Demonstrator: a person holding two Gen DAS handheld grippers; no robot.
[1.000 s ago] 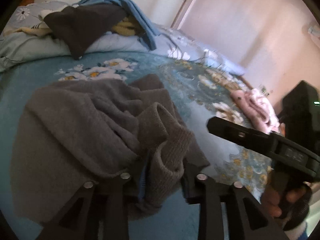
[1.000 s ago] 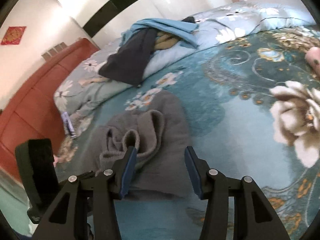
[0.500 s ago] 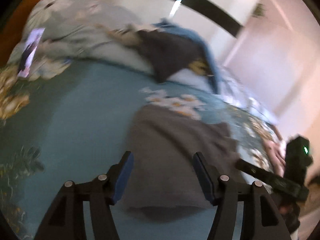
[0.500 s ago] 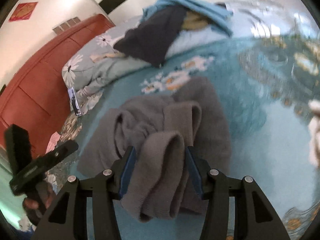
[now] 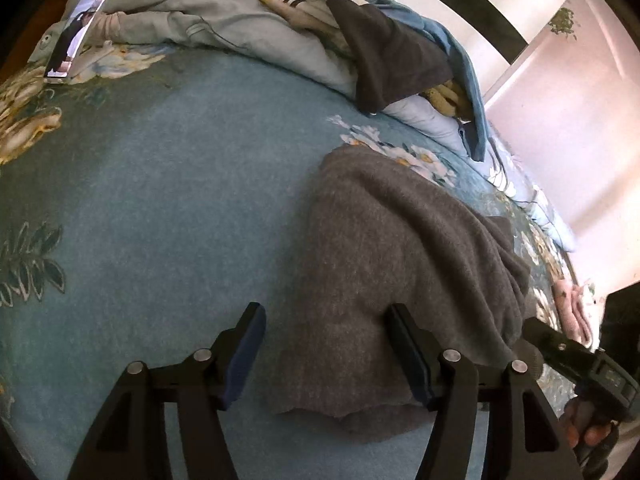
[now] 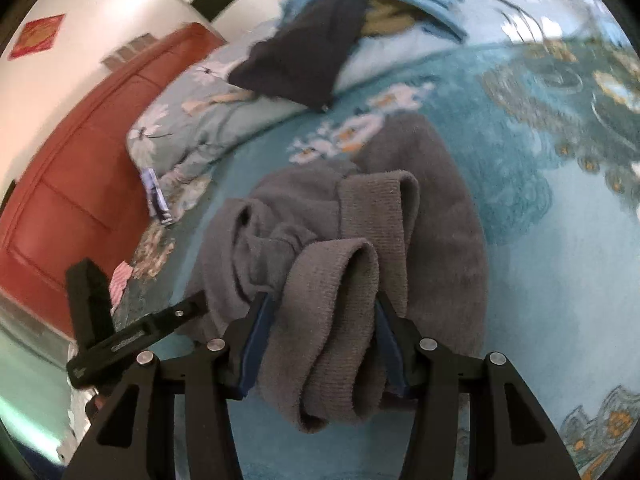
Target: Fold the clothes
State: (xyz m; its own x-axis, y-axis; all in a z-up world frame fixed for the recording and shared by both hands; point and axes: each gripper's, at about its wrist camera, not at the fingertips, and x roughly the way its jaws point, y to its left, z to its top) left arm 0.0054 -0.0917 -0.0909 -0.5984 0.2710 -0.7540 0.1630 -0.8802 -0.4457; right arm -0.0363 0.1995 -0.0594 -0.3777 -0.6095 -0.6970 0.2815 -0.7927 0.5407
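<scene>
A grey knit sweater (image 5: 404,264) lies on the teal flowered bedspread (image 5: 168,200). My left gripper (image 5: 325,316) is open, its fingers either side of the sweater's near left edge, just above it. In the right wrist view the sweater (image 6: 440,208) is bunched, with two ribbed sleeve rolls (image 6: 340,320) lying between the fingers of my right gripper (image 6: 320,304). The jaws stand apart around the rolls and do not look clamped. The right gripper also shows at the left wrist view's right edge (image 5: 576,360).
A heap of dark, blue and yellow clothes (image 5: 400,60) lies on the folded quilt (image 5: 224,28) at the head of the bed. A phone (image 5: 76,36) lies at the far left. A folded pink garment (image 5: 572,308) lies at the right. A red wooden headboard (image 6: 76,168) stands left.
My left gripper let go of the sleeve, opened and swung left to the sweater's left edge. My right gripper moved forward so the sleeve rolls now sit between its fingers.
</scene>
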